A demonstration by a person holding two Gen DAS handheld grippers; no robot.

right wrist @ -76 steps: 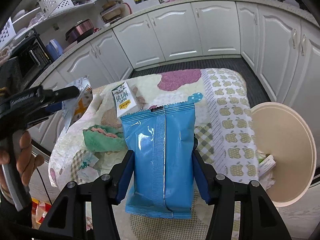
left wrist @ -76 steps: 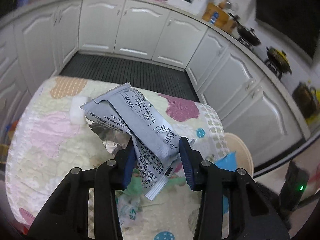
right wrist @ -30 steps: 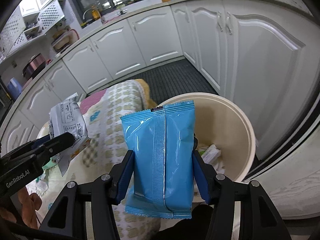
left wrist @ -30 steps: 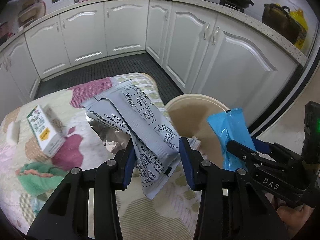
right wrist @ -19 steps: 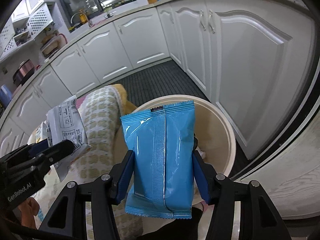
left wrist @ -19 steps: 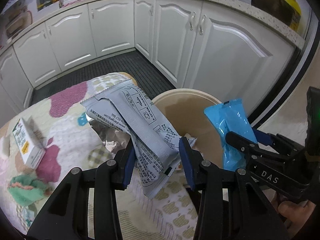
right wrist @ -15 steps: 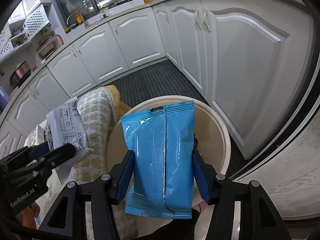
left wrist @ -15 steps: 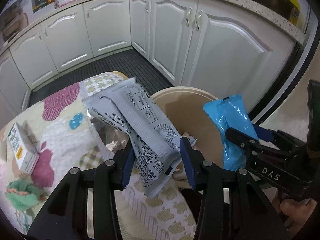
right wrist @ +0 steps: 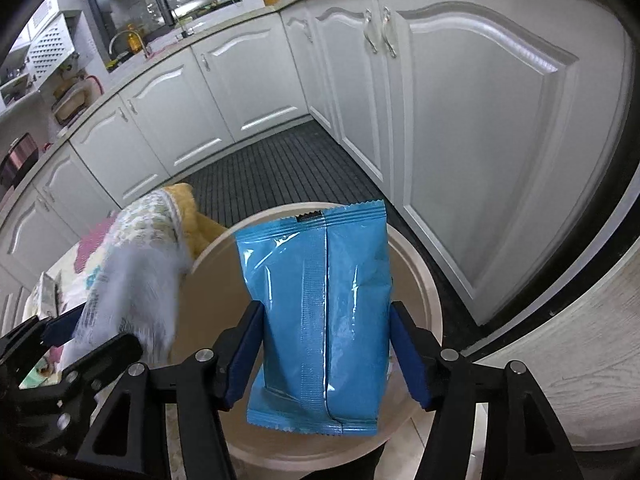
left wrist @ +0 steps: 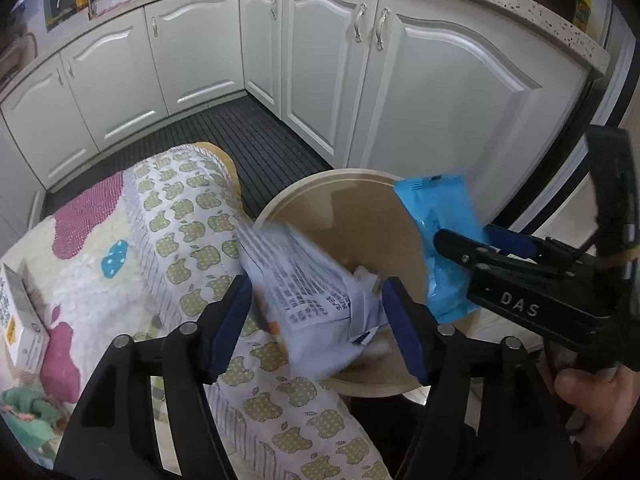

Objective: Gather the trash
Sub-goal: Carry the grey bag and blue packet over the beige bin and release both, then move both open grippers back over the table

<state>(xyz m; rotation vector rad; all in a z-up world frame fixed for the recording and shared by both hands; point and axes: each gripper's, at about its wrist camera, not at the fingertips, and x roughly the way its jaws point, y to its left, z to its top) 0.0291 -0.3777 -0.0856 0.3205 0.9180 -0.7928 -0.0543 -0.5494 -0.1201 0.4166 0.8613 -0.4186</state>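
Observation:
My left gripper (left wrist: 320, 320) is open; the grey printed wrapper (left wrist: 308, 288) is blurred and dropping between its fingers over the rim of the beige trash bin (left wrist: 340, 200). The wrapper also shows blurred in the right wrist view (right wrist: 132, 292). My right gripper (right wrist: 326, 344) is shut on a blue snack packet (right wrist: 320, 300) and holds it upright above the bin (right wrist: 424, 280). The packet and right gripper also show in the left wrist view (left wrist: 440, 240), over the bin's right side.
A table with an apple-pattern cloth (left wrist: 180, 240) stands left of the bin, with a small carton (left wrist: 16, 320) and a green cloth (left wrist: 24, 404) on it. White cabinets (left wrist: 440, 92) stand close behind the bin. A dark ribbed mat (right wrist: 280, 164) covers the floor.
Both grippers have swung from the table to over the bin. The left gripper has opened and the grey wrapper is falling out. The right still holds the blue packet.

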